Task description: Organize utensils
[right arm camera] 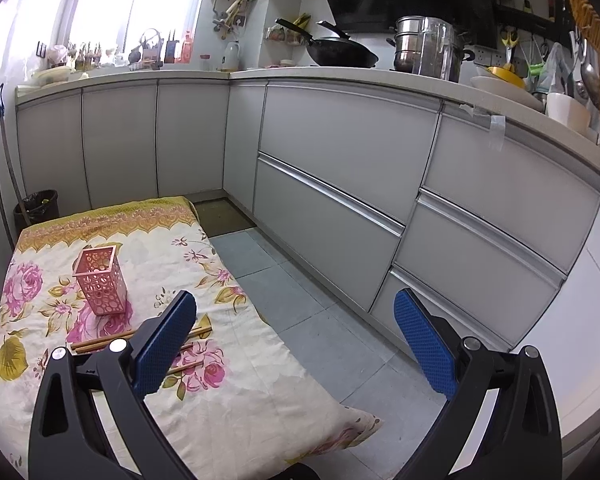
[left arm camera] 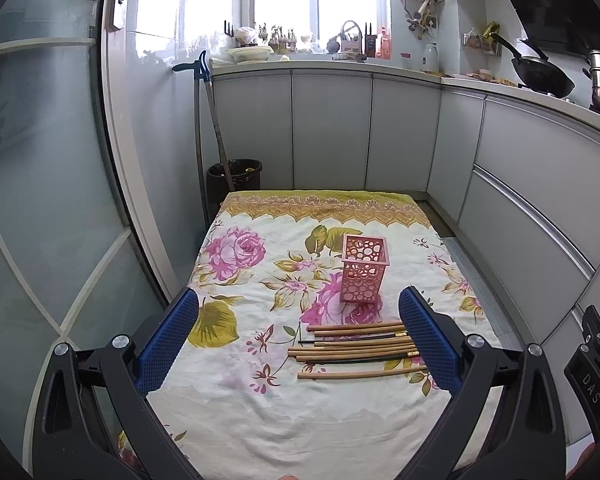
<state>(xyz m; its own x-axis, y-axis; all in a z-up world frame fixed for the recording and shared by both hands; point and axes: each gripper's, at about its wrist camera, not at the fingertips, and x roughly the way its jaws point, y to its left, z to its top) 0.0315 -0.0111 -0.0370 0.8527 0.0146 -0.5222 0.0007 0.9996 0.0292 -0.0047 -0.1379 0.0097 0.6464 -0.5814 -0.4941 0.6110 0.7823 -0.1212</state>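
Chopsticks (left arm camera: 358,346): a loose row of wooden and dark sticks lying flat on the floral cloth (left arm camera: 260,400) that covers the desk. Long axes run crosswise to the left wrist view, roughly parallel to one another, stacked front to back. Their near-right ends pass behind the left claw's right finger. In the right wrist view the chopsticks (right arm camera: 100,343) lie largely hidden behind the right claw's left finger; only short lengths show on either side of it.

Pink perforated holder (left arm camera: 363,269): standing upright on the cloth just beyond the chopsticks, open mouth upward, apart from them. Its interior cannot be fully seen.

Left claw (left arm camera: 298,344): fingers spread wide, blue pads facing each other, nothing between them, hovering over the near part of the cloth.

Right claw (right arm camera: 296,346): fingers spread wide, holding nothing. Its left finger sits over the cloth's right edge, its right finger over the grey tiled floor (right arm camera: 300,288).

Grey cabinets (right arm camera: 332,160) line the background.
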